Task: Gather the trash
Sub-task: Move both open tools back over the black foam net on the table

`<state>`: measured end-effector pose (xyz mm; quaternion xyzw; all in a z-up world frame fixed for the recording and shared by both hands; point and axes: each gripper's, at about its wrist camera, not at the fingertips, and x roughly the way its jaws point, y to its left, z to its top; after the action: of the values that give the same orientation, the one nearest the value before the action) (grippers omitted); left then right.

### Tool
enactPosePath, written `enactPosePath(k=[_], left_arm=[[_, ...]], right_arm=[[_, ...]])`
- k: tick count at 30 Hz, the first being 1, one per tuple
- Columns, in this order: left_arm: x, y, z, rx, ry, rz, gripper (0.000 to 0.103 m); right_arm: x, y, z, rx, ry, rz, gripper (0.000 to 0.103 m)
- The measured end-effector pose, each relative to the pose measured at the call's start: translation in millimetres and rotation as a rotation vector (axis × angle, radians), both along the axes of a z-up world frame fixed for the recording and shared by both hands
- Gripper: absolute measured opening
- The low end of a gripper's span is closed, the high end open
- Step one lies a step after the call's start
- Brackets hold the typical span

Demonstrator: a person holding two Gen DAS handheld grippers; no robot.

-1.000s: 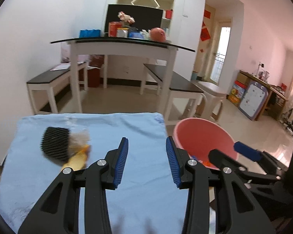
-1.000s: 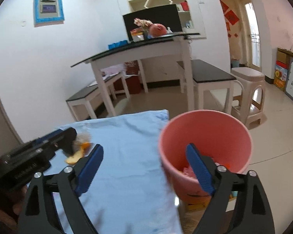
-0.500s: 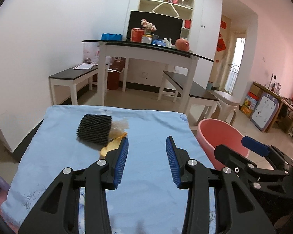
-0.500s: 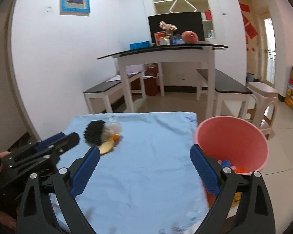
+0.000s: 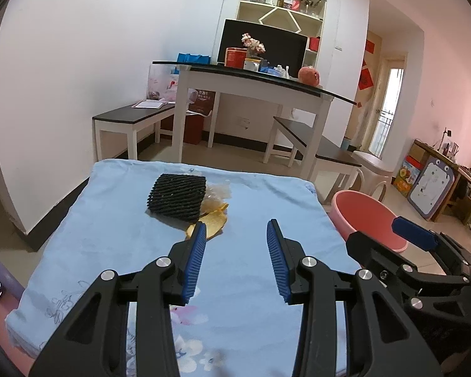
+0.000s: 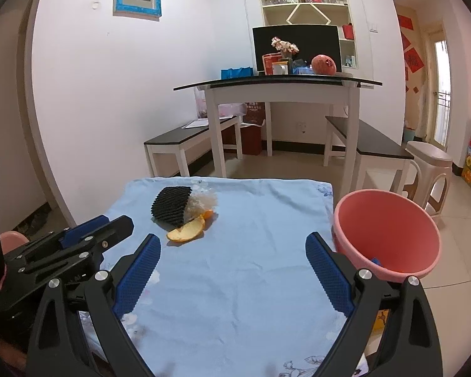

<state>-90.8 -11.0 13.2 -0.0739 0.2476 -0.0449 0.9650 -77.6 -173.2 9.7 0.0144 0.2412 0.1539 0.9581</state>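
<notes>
Orange peel (image 6: 186,230) lies against black foam netting (image 6: 171,204) on the counter (image 6: 251,276); both hand-held grippers, left (image 5: 235,262) and right (image 6: 232,278), hang apart and empty. Pinching thin peel might snag cloth.

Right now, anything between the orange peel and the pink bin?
Nothing but bare blue cloth between the orange peel and the pink bin. The right wrist view shows the whole stretch, both grippers short of it.
</notes>
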Motion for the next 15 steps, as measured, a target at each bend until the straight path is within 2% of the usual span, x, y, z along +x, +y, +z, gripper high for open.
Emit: enactPosePath(k=[7,15], left_arm=[[-12,8,-8,0.01,0.011,-0.016,0.041],[-22,23,-10,0.002,0.013,-0.016,0.041]], right_arm=[[-7,8,-3,0.005,0.011,-0.01,0.092],[-18,22,1,-0.013,0.001,-0.017,0.082]])
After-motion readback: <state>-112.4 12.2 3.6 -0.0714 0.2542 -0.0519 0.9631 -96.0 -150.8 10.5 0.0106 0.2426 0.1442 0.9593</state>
